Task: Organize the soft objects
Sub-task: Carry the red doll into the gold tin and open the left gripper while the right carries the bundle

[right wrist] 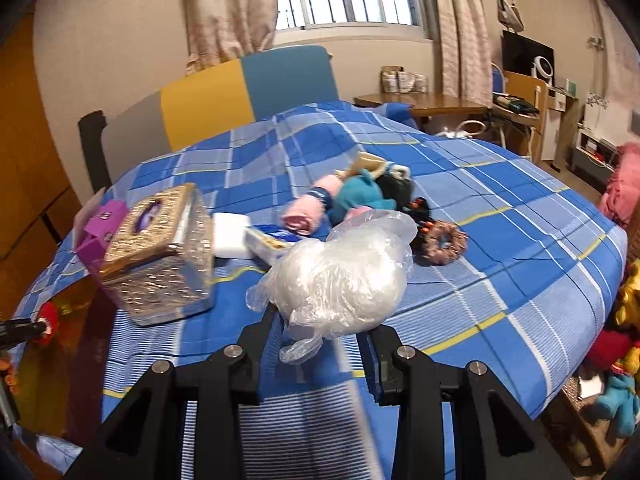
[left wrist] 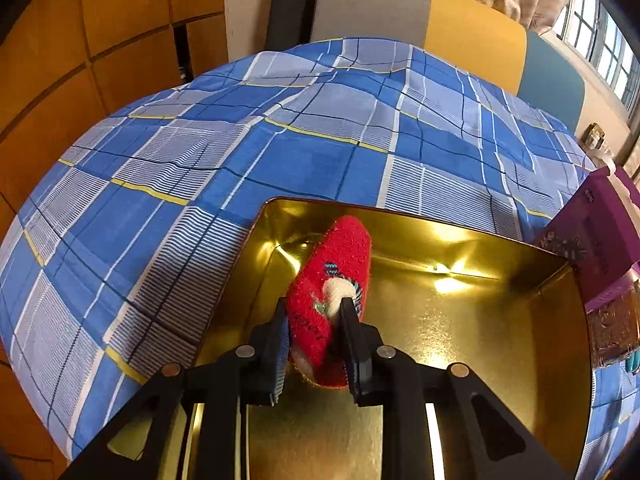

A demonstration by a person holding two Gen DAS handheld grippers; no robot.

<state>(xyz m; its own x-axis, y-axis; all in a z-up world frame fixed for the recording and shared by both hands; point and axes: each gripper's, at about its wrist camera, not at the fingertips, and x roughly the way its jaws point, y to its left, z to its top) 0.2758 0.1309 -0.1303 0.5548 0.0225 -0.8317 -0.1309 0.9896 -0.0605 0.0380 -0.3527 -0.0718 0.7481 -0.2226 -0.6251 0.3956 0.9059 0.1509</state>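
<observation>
A red fuzzy rolled sock [left wrist: 332, 264] sits between the fingers of my left gripper [left wrist: 314, 312], whose pads touch both its sides. It hangs low inside an open gold tin [left wrist: 480, 320] on the blue plaid bedspread [left wrist: 200, 160], its far end near the tin's back wall. My right gripper [right wrist: 324, 320] is shut on a white soft bundle wrapped in clear plastic [right wrist: 336, 276], held above the bedspread. In the right wrist view the red sock [right wrist: 48, 322] and the gold tin [right wrist: 76, 300] show at the far left edge.
A silver patterned box [right wrist: 160, 256] and a purple box [right wrist: 100, 224] stand beside the tin. A white block [right wrist: 230, 236], pink roll [right wrist: 302, 216], teal plush [right wrist: 360, 196] and brown scrunchie [right wrist: 444, 242] lie mid-bed. More plush toys [right wrist: 616, 344] sit off the bed's right edge.
</observation>
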